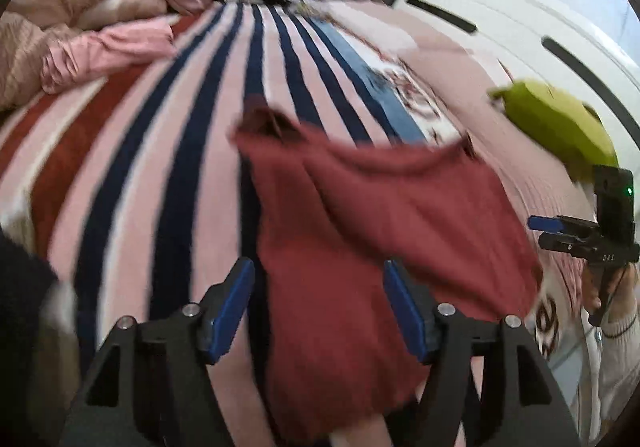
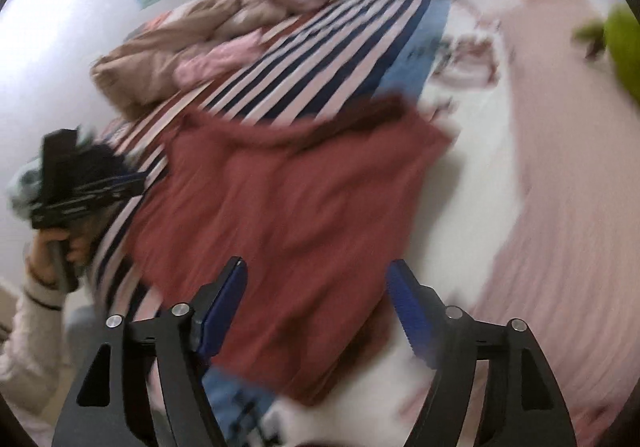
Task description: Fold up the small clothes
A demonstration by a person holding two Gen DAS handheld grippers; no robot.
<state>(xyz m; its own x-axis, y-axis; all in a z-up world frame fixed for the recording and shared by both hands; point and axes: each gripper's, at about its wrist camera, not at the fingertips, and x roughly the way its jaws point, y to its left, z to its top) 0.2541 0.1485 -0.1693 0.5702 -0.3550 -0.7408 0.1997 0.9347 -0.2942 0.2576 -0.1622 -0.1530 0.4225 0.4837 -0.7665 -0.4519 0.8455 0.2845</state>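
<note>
While both jaws gape wide, left gripper (image 1: 318,311) and right gripper (image 2: 318,307) hover over the red garment (image 1: 360,227), grasping nothing.

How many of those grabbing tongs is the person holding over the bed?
2. The left tongs hover open above the red garment on the striped blanket. The right tongs hover open over the same garment's other side.
</note>
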